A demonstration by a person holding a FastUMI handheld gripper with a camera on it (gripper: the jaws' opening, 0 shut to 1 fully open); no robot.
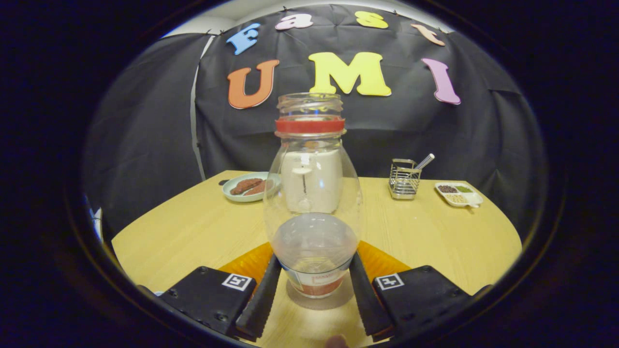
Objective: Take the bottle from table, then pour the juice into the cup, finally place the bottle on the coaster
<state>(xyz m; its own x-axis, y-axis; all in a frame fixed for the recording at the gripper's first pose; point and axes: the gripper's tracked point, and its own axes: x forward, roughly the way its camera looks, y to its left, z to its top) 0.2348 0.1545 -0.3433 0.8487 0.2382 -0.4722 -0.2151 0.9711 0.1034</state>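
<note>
Your gripper [313,290] has both fingers pressed on the base of the clear bottle [312,193], which stands upright over the orange coaster [382,261] on the table [193,227]. The white cup [312,181] shows through it, just beyond.

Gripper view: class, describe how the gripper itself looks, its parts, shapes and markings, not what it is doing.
The gripper has two long, narrow fingers with ridged, toothed inner faces. Each finger is mounted on a chunky black block with rounded corners and small screws. Each block carries a square white tag printed with a black pattern. No cables are visible.
</note>
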